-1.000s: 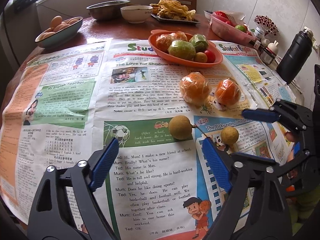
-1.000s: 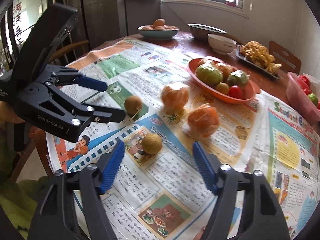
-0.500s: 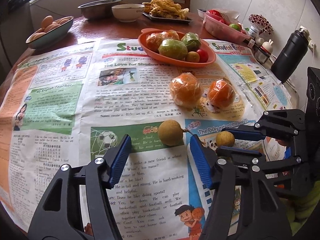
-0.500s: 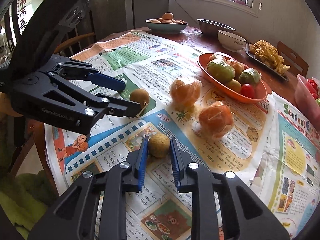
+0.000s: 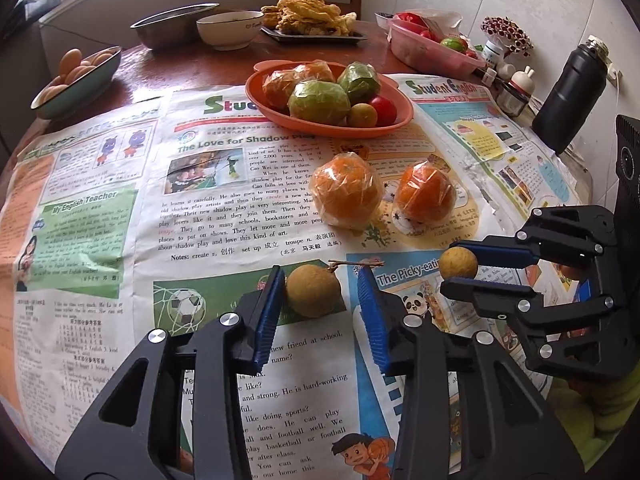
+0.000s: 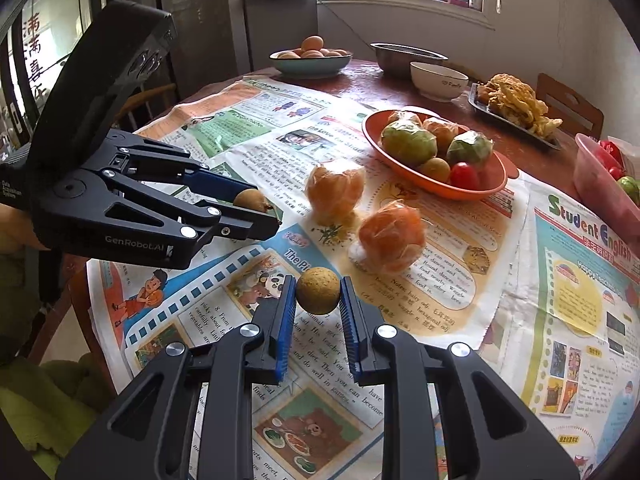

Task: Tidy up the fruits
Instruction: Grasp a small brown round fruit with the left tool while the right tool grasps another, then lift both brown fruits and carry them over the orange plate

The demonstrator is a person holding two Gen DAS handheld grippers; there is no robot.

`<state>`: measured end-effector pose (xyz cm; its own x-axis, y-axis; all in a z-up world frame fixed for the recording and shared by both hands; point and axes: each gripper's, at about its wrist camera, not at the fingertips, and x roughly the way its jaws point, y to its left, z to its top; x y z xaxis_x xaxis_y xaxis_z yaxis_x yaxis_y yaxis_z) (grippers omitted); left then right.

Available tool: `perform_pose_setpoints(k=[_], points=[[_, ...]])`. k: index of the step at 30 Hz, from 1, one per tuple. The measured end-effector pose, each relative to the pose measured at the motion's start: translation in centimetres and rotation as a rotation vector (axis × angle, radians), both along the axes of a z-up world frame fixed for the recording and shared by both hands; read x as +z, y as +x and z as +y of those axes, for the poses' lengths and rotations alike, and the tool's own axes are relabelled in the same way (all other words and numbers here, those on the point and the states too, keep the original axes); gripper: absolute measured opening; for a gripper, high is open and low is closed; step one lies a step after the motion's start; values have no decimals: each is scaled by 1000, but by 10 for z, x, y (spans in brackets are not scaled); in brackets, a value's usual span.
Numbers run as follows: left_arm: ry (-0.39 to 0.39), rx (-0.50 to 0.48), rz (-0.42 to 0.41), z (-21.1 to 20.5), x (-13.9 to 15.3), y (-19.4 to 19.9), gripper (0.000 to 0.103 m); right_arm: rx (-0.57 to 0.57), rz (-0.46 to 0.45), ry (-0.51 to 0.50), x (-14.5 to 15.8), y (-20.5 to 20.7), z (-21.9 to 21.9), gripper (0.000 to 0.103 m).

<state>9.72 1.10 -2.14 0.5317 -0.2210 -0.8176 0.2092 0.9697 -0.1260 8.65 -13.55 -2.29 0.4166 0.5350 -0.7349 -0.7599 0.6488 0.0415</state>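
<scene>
My left fingers (image 5: pixel 276 308) stand narrowed around the stemmed longan (image 5: pixel 313 290): the left pad touches its skin, the right pad has a small gap beside it, so nothing is clamped. That fruit rests on the newspaper (image 5: pixel 100 216), its twig pointing right. Beyond lie two wrapped oranges (image 5: pixel 346 190), then the orange plate (image 5: pixel 400 120) with more fruit. At the right edge my right gripper (image 5: pixel 460 264) holds the smaller longan (image 5: pixel 458 263).

From the right wrist, my blue pads (image 6: pixel 285 320) press both sides of that smaller longan (image 6: pixel 318 290), which is lifted just above the newspaper (image 6: pixel 440 300). My left gripper (image 6: pixel 260 208) reaches in from the left, and the stemmed longan (image 6: pixel 250 200) sits between its fingers. The wrapped oranges (image 6: pixel 392 236) and the orange plate (image 6: pixel 496 184) lie further ahead.
</scene>
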Motion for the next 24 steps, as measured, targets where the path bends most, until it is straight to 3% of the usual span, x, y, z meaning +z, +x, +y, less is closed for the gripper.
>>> perform_pose_setpoints(k=[1, 2, 14, 24], points=[[-9, -2, -1, 0, 0, 0, 20, 0, 0, 2, 0, 0, -1, 21], [-30, -7, 4, 1, -1, 1, 20, -1, 2, 4, 0, 0, -1, 21], [-59, 5, 1, 4, 4, 0, 19, -24, -2, 40, 8, 4, -14, 21], [-58, 21, -41, 12, 33, 5, 19, -45, -34, 86, 31, 8, -27, 21]])
